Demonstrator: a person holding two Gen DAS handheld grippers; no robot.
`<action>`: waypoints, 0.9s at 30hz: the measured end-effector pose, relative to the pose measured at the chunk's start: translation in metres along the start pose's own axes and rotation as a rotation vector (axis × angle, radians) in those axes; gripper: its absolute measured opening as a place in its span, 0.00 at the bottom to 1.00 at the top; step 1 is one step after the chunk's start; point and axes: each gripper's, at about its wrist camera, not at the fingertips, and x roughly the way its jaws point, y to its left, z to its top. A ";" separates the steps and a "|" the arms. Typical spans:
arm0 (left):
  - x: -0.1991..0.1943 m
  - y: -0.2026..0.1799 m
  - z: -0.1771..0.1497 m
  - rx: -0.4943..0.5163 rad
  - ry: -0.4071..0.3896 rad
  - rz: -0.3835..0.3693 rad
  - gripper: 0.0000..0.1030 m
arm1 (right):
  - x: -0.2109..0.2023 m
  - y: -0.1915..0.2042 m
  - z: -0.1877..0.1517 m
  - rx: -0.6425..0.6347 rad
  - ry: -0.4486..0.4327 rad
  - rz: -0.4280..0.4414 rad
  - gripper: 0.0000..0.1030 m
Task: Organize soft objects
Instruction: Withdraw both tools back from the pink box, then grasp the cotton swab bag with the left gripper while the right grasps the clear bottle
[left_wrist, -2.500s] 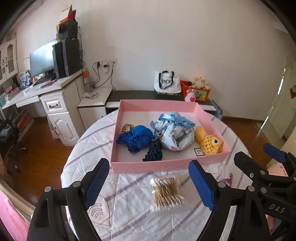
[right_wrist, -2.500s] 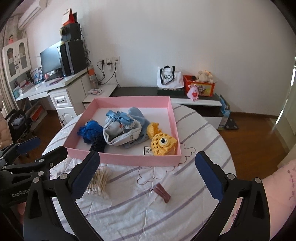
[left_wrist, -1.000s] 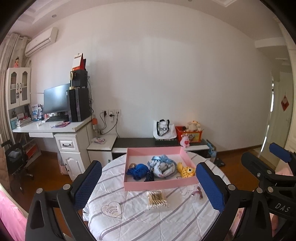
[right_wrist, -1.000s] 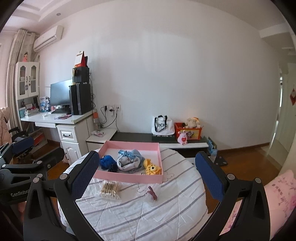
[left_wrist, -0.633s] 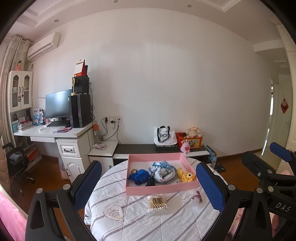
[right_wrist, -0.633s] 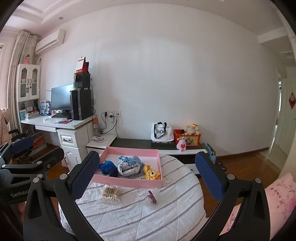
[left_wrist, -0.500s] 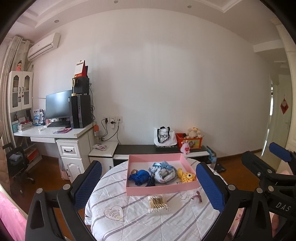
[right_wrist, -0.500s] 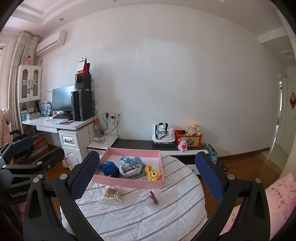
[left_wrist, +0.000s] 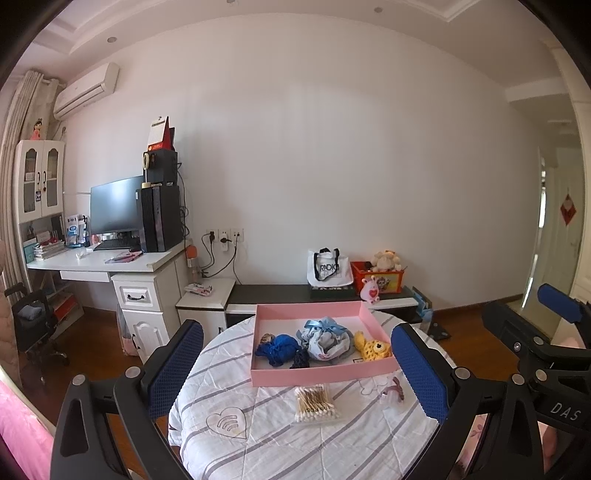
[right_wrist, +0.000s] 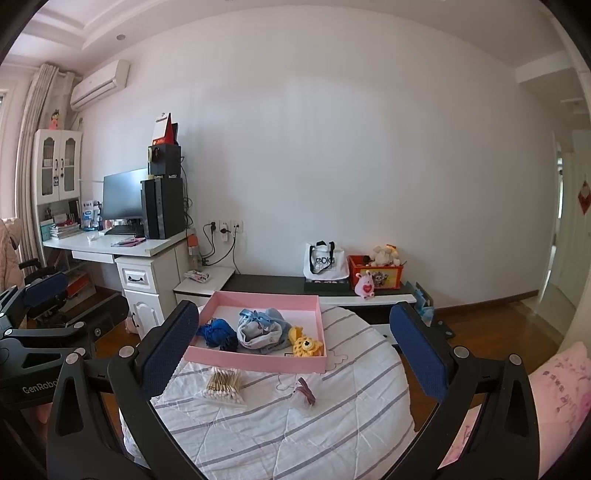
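The near edge of the round bench draped in a white quilted cloth with grey stripes (left_wrist: 258, 435) is cut off by the bottom of both views and partly hidden behind the black gripper frames. On it sits one shallow pink rectangular cardboard tray (left_wrist: 321, 371), toward the far edge of the bench.

Four soft things can be counted inside the tray, bunched along its near wall. They are a crumpled bright blue knitted bundle (left_wrist: 277, 349), a small dark navy knitted piece (left_wrist: 301, 359) touching it, a grey-and-white fabric pouch tied with a light blue ribbon (left_wrist: 325, 338), and a yellow crocheted toy with a round eye (left_wrist: 371, 349). Behind the blue bundle a small brownish thing shows, too small to identify. A small white label lies in the tray's near right corner, its print unreadable.

In front of the tray, on the bare cloth, lie one clear packet of cotton swabs (left_wrist: 316, 402) and one small dark pink clip-like item (right_wrist: 306, 390), whose exact form is hard to make out.

The left gripper (left_wrist: 295, 373) is spread wide, with its two blue-padded fingers (left_wrist: 175, 367) apart and nothing between them. The right gripper (right_wrist: 291, 354) is likewise spread wide and empty. Both hang short of the bench's near edge, well apart from the tray.
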 end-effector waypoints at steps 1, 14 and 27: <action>-0.001 0.000 0.000 0.000 0.001 0.000 0.98 | 0.000 0.000 -0.001 0.000 0.001 0.000 1.00; 0.020 -0.001 -0.004 0.004 0.054 -0.001 1.00 | 0.016 -0.002 -0.007 0.004 0.043 -0.005 1.00; 0.088 -0.001 -0.017 0.000 0.249 -0.034 1.00 | 0.075 -0.015 -0.043 0.025 0.221 -0.030 1.00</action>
